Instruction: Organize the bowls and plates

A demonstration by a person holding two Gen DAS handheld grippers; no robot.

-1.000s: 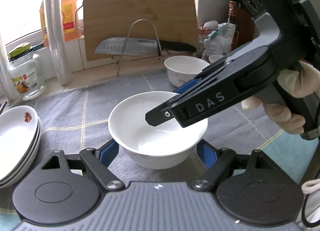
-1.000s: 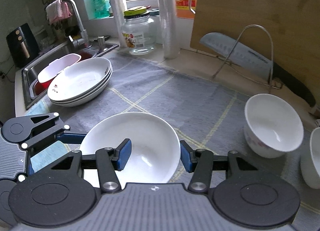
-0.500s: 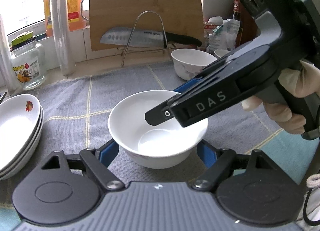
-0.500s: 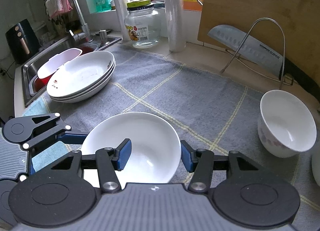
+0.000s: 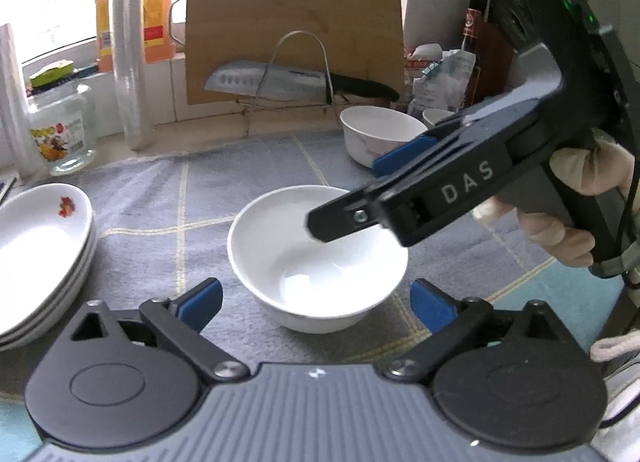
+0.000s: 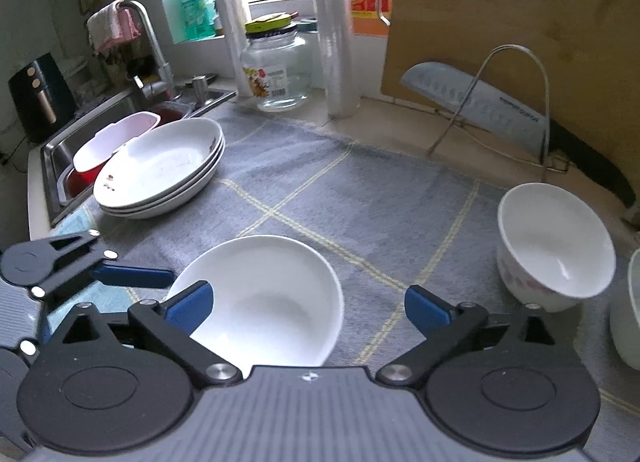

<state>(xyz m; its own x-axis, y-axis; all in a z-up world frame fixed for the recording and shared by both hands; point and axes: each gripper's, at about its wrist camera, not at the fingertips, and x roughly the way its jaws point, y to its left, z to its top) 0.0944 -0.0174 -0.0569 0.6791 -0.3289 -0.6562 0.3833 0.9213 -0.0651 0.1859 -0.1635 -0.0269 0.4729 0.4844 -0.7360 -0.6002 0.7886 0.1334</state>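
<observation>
Blue-padded left gripper (image 5: 316,304): jaws just opened and standing wide, one pad on either side of the plain white bowl (image 5: 316,262), both pads clear of its wall; nothing held. Right gripper (image 6: 308,307), carried in a gloved hand (image 5: 560,222): jaws likewise just opened to a wide spread, nothing gripped, the left pad over the near rim of the same bowl and the right pad over bare cloth. In the left wrist view, one black finger of the right gripper reaching in from the right above the bowl's mouth.

Bowl upright and empty on the grey checked cloth (image 5: 160,198), between the two tools. Left of it, well apart, a stack of shallow plates (image 6: 160,166) at the cloth's edge beside the sink (image 6: 56,158). Right of it, a patterned bowl (image 6: 556,246), tilted, with another bowl (image 6: 628,314) just beside it at the frame's edge. Behind, along the wall: a glass jar (image 5: 64,134), a knife (image 5: 272,84) on a wire rack (image 5: 300,74), a wooden cutting board (image 5: 292,22) upright.
</observation>
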